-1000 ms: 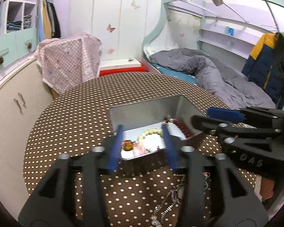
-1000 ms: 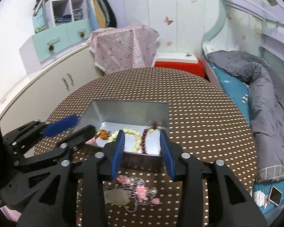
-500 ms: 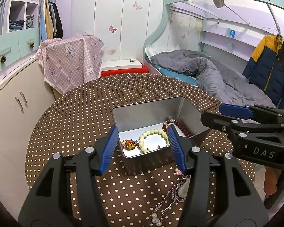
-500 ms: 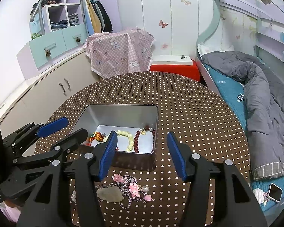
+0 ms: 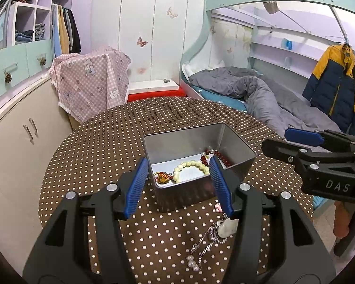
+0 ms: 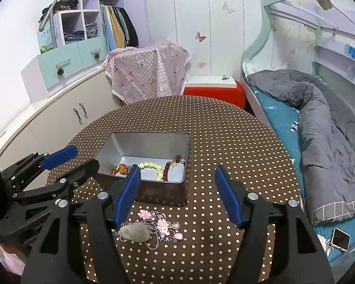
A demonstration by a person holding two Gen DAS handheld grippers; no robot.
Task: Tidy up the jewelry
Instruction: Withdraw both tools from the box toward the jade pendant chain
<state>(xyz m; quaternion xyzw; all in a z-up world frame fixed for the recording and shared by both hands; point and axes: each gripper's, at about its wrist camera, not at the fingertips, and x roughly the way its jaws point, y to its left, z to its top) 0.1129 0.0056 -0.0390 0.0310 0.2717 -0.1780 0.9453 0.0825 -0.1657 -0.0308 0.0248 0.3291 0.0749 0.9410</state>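
Note:
A silver metal tin (image 5: 236,149) (image 6: 111,142) stands on the brown polka-dot table. Inside lie a cream bead bracelet (image 5: 191,166) (image 6: 151,165), a dark red bead bracelet (image 5: 219,155) (image 6: 168,166) and a red-gold charm (image 5: 162,178) (image 6: 121,168). A tangled chain necklace with a grey stone and pink charms (image 6: 151,227) (image 5: 215,232) lies on the table in front of the tin. My left gripper (image 5: 177,187) is open and empty, near the tin's front. My right gripper (image 6: 178,196) is open and empty above the necklace.
The round table (image 6: 224,142) sits between a beige cabinet (image 6: 66,116) on the left and a bed with a grey duvet (image 6: 319,118) on the right. A phone (image 6: 340,239) lies on the bed's edge. A pink-draped chair (image 6: 149,71) stands behind the table.
Both grippers have pulled back from the tin and opened wider. The tin and the necklace have not moved.

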